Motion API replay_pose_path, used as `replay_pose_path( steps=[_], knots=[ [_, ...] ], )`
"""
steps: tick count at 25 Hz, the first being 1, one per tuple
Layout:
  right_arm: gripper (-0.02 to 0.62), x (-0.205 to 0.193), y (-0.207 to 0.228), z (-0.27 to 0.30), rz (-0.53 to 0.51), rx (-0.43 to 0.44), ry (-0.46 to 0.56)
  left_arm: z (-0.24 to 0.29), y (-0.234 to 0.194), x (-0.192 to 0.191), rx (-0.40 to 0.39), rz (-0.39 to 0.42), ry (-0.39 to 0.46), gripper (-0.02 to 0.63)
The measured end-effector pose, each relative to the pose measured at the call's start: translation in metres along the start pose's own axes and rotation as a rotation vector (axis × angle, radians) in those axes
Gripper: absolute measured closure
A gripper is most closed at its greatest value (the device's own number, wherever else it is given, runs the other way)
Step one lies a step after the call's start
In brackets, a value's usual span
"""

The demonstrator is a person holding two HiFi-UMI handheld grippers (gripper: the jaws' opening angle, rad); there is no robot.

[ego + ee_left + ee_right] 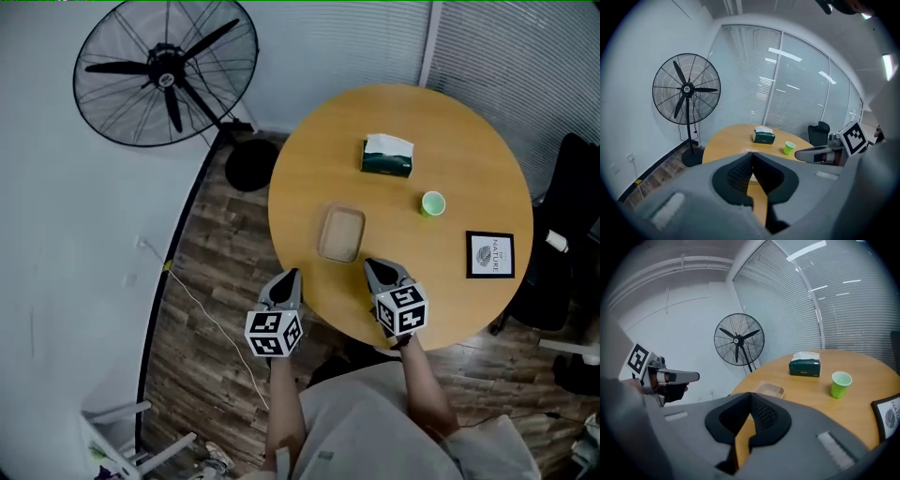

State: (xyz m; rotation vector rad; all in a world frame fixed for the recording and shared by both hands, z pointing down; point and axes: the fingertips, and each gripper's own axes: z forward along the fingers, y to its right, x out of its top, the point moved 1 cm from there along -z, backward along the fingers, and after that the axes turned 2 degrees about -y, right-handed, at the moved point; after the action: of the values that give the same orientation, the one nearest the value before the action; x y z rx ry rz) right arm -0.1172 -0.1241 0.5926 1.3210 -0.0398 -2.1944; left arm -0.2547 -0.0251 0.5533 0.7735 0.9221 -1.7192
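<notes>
Both grippers hover at the near edge of a round wooden table (469, 122). My left gripper (292, 274) is just off the table's left rim with its jaws shut and nothing between them; in its own view the left gripper (751, 153) has its tips pressed together. My right gripper (370, 263) hangs over the table top, shut and empty, with the right gripper (751, 393) tips meeting. A shallow clear tray (341, 233) lies just ahead of both, apart from them. Farther back stand a green tissue box (387, 157) and a small green cup (432, 203).
A black-framed card (490, 254) lies flat at the table's right. A black standing fan (167, 70) is on the floor at the far left, by a white wall. A dark office chair (572, 234) stands to the right. A white cable (202, 309) runs across the wood floor.
</notes>
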Motion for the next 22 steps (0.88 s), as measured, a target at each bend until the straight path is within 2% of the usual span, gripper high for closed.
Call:
replay_pose_path(
  steps=[5,9,16,22],
  knots=[
    [0.595,-0.008,0.011,0.007,0.024,-0.058,-0.020,0.030,-0.005,-0.007,-0.033,0.001,-0.050,0.600],
    [0.595,-0.004,0.017,0.013,0.043,-0.093,-0.021,0.053,-0.002,0.005,-0.068,0.029,-0.070,0.600],
    [0.595,0.010,0.029,0.045,0.090,-0.172,-0.045,0.104,-0.009,0.025,-0.179,0.099,-0.134,0.600],
    [0.595,0.020,0.039,0.069,0.134,-0.265,-0.069,0.143,-0.024,0.039,-0.251,0.120,-0.192,0.600]
  ],
)
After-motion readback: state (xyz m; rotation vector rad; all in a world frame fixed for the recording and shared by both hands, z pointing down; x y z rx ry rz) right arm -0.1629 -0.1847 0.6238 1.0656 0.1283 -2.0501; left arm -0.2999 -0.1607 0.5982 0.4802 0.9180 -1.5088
